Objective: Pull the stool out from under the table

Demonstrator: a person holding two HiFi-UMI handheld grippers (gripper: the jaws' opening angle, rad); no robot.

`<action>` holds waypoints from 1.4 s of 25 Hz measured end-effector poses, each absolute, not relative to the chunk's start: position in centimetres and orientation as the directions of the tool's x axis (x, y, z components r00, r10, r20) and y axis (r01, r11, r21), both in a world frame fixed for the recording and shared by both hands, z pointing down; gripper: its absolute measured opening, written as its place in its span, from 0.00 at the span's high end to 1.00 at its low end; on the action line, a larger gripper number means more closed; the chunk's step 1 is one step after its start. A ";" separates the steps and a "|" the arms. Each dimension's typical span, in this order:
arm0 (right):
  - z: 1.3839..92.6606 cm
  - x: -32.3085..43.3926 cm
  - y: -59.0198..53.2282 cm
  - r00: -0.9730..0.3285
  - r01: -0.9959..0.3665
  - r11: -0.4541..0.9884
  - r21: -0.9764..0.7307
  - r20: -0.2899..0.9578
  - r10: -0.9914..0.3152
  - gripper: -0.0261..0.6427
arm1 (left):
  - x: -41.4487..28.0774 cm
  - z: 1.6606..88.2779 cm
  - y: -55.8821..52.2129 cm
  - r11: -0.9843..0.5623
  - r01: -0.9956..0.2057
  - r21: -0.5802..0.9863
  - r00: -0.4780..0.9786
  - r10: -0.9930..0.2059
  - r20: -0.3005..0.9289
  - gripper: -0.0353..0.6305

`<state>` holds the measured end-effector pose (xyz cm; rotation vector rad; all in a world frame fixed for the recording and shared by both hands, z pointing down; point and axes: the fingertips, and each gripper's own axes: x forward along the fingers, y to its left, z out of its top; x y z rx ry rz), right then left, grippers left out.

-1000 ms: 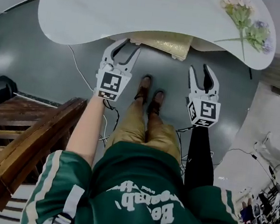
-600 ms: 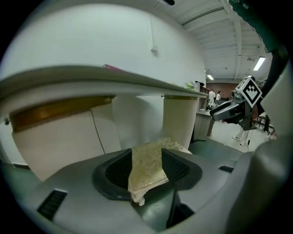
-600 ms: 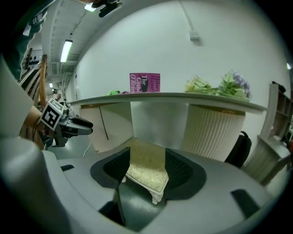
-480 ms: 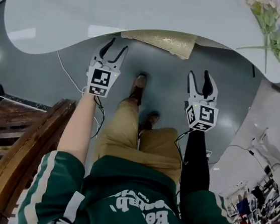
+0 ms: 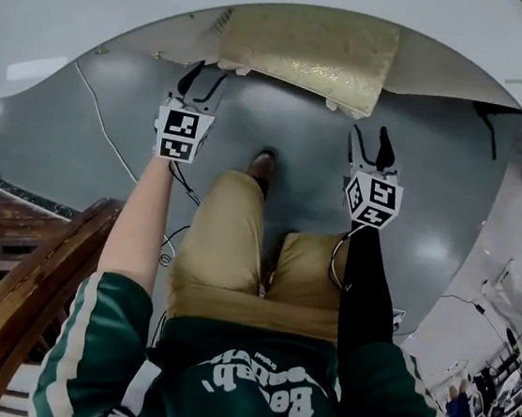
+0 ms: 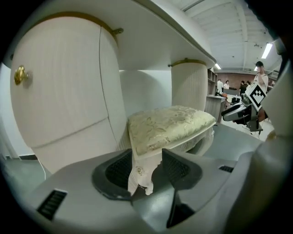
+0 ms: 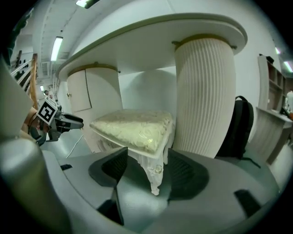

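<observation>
**A:** Where is the stool (image 5: 308, 53)?

**B:** It is tucked under the white surface (image 5: 96, 13). From the head view only its cream-gold cushion shows, below the surface's curved edge.

**A:** And the claws?

**B:** The left claw (image 5: 203, 81) is at the stool's left front corner. The right claw (image 5: 370, 143) is just short of the right front corner. Both have their jaws apart and have just been opening. In the left gripper view a carved white front leg (image 6: 141, 171) stands in the gap between the jaws, with neither pad clamped on it. In the right gripper view the other front leg (image 7: 154, 176) stands in the gap with space on both sides.

**A:** What do those views show that the head view doesn't?

**B:** They show the legs and the space under the surface. The left one shows a rounded cabinet door with a brass knob (image 6: 19, 74). The right one shows a fluted column (image 7: 204, 100) just beside the stool and a black backpack (image 7: 238, 123) behind the column.

**A:** And what shows only in the head view?

**B:** The person's green top, tan trousers and one brown shoe (image 5: 262, 165). There is also a dark wooden rail (image 5: 15, 286) at the left and a white cable (image 5: 102, 122) on the grey floor.
</observation>
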<state>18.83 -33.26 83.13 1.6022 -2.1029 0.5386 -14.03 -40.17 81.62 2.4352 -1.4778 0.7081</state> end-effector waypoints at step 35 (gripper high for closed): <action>91.8 18.2 -27.1 -0.298 -0.879 0.475 -0.039 0.822 -0.485 0.56 | -12.0 90.0 -30.2 -0.566 -0.814 0.129 0.449 -0.473 0.758 0.55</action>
